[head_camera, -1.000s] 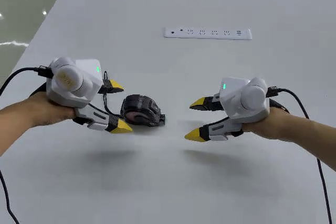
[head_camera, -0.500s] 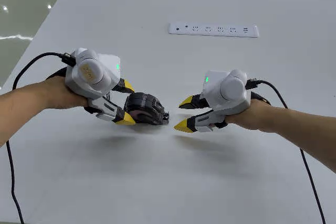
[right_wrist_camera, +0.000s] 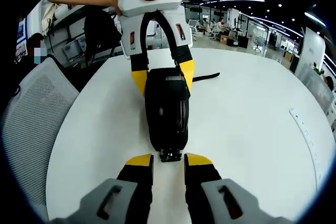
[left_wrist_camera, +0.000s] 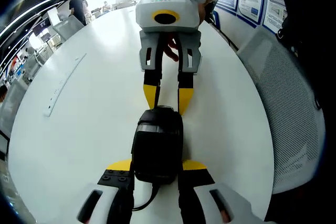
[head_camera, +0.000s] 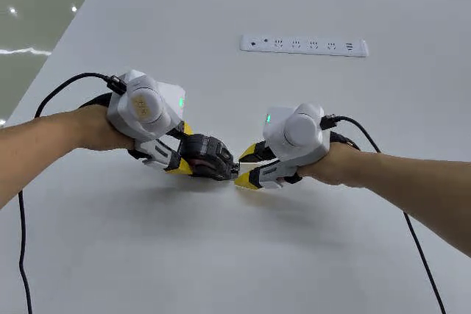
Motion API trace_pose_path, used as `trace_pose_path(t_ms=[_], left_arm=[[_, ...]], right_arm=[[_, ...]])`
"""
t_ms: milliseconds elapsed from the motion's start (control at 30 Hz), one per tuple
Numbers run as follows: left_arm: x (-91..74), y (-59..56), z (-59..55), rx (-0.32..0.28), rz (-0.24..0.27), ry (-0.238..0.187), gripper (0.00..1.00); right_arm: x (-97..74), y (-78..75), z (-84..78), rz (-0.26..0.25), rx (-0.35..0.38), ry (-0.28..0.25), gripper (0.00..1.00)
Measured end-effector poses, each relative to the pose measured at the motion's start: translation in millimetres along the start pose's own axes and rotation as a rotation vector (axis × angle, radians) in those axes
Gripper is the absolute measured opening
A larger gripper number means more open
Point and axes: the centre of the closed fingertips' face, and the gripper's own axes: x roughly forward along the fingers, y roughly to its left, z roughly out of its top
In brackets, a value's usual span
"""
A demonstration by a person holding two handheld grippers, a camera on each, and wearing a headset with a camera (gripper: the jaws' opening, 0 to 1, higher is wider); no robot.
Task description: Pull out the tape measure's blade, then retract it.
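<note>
A black tape measure [head_camera: 208, 157] lies on the white table [head_camera: 235, 255]. My left gripper [head_camera: 184, 151] is shut on its body, and in the left gripper view the case [left_wrist_camera: 157, 142] sits gripped between the yellow tips of my left gripper [left_wrist_camera: 157, 165]. My right gripper [head_camera: 243, 168] faces it from the right, nose to nose. In the right gripper view the blade's hook tab [right_wrist_camera: 168, 155] sits between the tips of my right gripper [right_wrist_camera: 169, 161], with a thin gap on each side. The jaws are narrowed but open. No blade is drawn out.
A white power strip [head_camera: 304, 45] lies at the far side of the table. Black cables [head_camera: 66, 82] trail from both grippers across the table. A grey mesh chair [left_wrist_camera: 294, 114] stands beside the table's edge.
Both grippers moved inward. The left closed on the tape measure's body. The right came up to the case's front and narrowed its jaws around the hook tab.
</note>
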Motion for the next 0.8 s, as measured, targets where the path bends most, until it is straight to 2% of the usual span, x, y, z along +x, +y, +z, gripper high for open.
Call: trace_pose_path(t_ms=[133, 333, 800], left_arm=[[-0.8, 1.0, -0.2, -0.021, -0.004, -0.011, 0.28], [-0.8, 0.9, -0.3, -0.029, -0.007, -0.015, 0.28], [-1.6, 1.2, -1.6, -0.079, 0.007, -0.038, 0.27]], right_arm=[[9.3, -1.5, -4.1, -0.002, -0.024, 0.038, 0.17], [10.8, -2.1, -3.0, -0.003, -0.004, 0.036, 0.15], [10.8, -5.5, -0.8, 0.007, -0.040, 0.066, 0.12]])
